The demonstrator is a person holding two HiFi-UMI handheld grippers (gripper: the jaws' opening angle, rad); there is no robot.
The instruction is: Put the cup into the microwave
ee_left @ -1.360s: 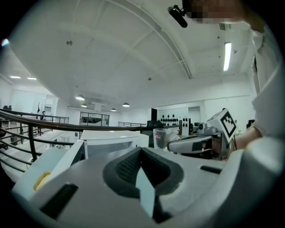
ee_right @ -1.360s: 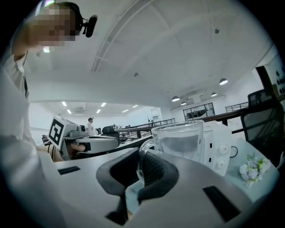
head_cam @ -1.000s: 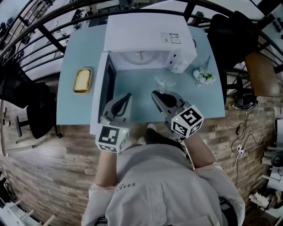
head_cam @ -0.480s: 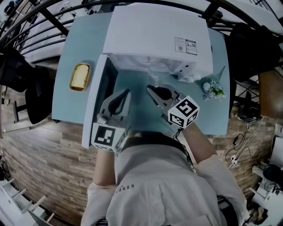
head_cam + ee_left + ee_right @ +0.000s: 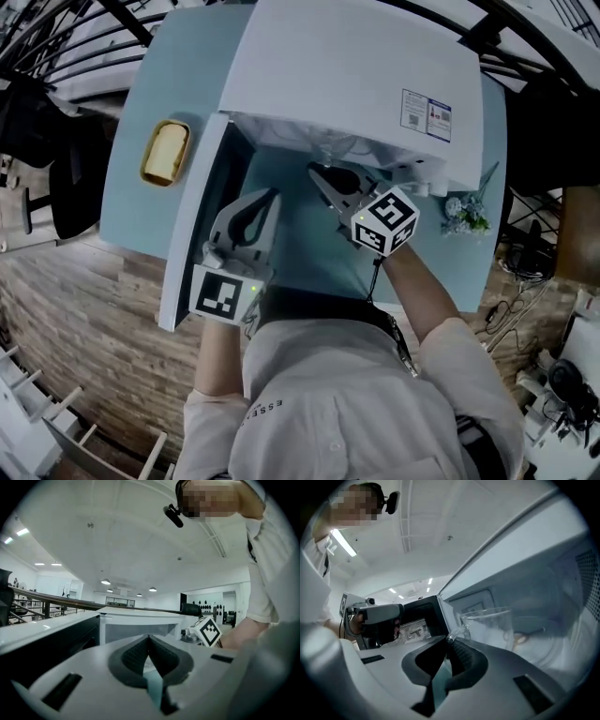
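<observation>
The left gripper (image 5: 149, 641), at 9 o'clock of its partner beside the open door (image 5: 187, 253), has its 2 jaws pressed together on nothing. Only the right gripper view shows the glass cup (image 5: 490, 625), which the microwave (image 5: 356, 75) top hides from overhead. The cup stands upright at the cavity's mouth, its handle at 8 o'clock pinched by the right gripper (image 5: 449, 643).

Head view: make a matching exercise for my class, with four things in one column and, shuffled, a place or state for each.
1 cup
2 microwave door
3 bread
4 flowers

A swung open
B on the table, left of the microwave
C on the table, right of the microwave
D held in the right hand-held gripper

Pairs: 1-D, 2-A, 3-B, 4-C
</observation>
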